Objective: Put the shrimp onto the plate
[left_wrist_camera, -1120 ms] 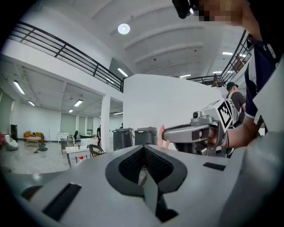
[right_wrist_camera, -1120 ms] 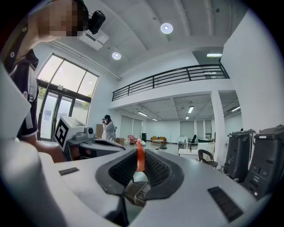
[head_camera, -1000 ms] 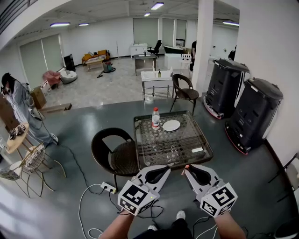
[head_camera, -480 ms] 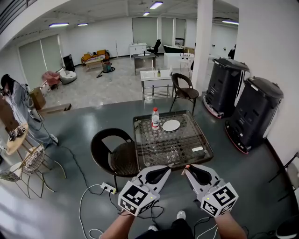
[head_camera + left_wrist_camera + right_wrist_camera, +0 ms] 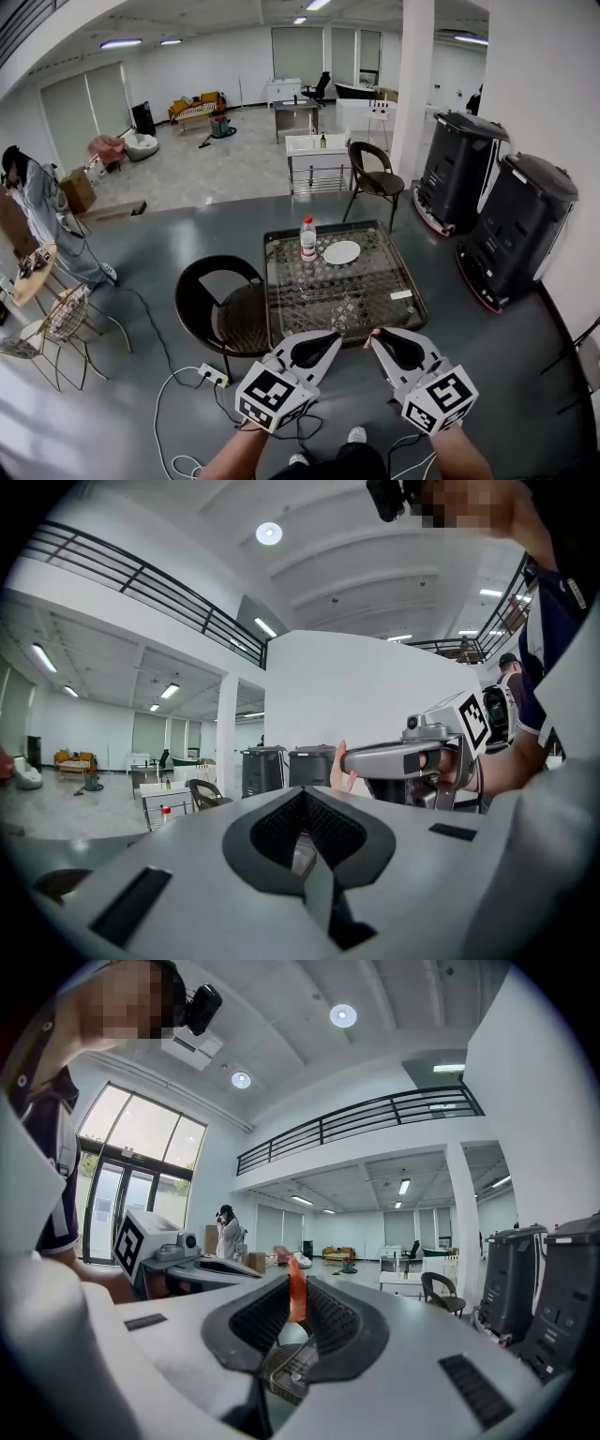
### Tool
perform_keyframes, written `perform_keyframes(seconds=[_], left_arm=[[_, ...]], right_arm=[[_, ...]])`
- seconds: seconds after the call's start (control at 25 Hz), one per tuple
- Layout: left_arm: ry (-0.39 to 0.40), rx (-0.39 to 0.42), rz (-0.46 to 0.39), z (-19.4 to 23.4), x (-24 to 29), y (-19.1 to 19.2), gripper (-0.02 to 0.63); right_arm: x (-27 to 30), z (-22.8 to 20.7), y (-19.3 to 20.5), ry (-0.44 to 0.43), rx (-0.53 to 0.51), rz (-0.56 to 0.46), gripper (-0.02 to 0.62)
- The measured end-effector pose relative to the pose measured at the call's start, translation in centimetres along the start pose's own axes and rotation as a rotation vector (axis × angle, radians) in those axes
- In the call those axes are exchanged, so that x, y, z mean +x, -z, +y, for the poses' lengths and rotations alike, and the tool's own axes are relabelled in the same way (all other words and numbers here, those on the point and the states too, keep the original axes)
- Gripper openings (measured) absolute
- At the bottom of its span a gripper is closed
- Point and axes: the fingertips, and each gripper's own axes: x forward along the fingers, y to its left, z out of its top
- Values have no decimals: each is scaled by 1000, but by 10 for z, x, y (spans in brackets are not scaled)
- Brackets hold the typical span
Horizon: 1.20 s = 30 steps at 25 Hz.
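Head view: barely any change over the last second. The right gripper (image 5: 373, 336) stays clamped on the shrimp (image 5: 376, 333) and the left gripper (image 5: 336, 336) has its jaws together, empty. Both are well short of the plate (image 5: 341, 252) on the worktop (image 5: 375, 281), so I'd say the carry isn't finished. The shrimp shows only as a thin orange sliver and its shape is hard to make out.

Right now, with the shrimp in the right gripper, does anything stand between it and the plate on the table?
Nothing visible does. The right gripper holds the shrimp at the near edge of the table; the plate lies at the far side. The bottle stands left of the plate, off that line.
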Motion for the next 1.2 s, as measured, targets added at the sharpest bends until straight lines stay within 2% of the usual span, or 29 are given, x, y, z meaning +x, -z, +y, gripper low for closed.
perform_keyframes(seconds=[0.2,0.68,0.96,1.2], left_arm=[[-36,-6,30,11,35,3,9],[-179,-35,51,22,119,-3,9],[-224,-34,72,27,150,-7,9],[-219,-47,73,37,172,-5,9]], right_arm=[[11,-39,4,-39,7,-4,55],[22,-140,-6,-151,50,-90,55],[24,-189,-5,-152,93,-117,55],[33,-215,0,-132,111,-116,55]])
